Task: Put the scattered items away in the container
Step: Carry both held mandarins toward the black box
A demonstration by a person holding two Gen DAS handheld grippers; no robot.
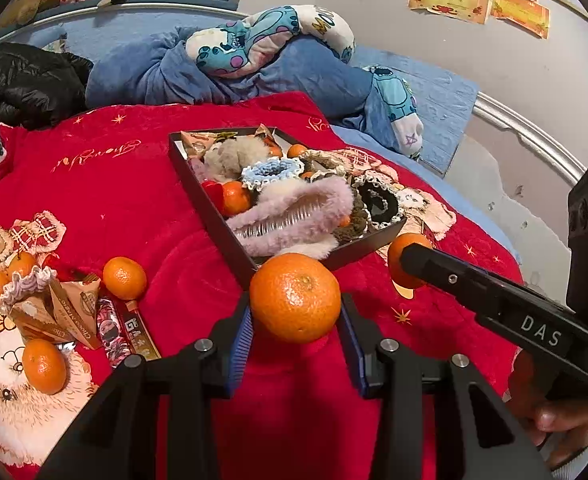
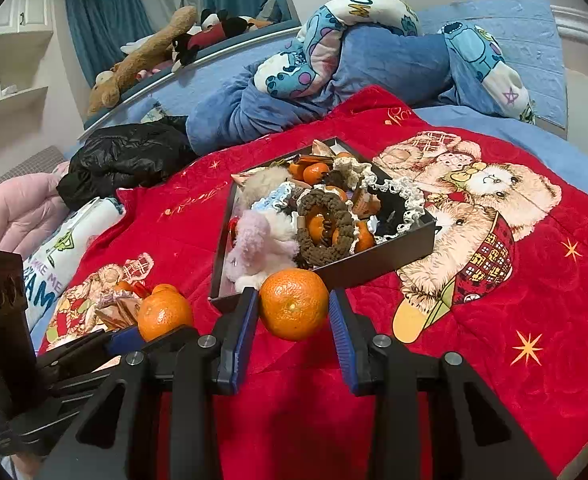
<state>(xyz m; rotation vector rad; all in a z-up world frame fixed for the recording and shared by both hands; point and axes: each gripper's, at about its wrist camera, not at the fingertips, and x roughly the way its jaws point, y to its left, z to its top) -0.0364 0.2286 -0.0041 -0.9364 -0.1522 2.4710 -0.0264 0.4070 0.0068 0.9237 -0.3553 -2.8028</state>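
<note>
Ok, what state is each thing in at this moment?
Left gripper: shut on a mandarin, held off the blanket.
Right gripper: shut on another mandarin.
Box: open, piled full of scrunchies, hair clips and mandarins.
Loose mandarins: lying on the red blanket.
Snack packets: lying beside them.

A red blanket (image 1: 142, 200) carries the black box (image 1: 214, 216) and loose tangerines (image 1: 124, 278).
</note>
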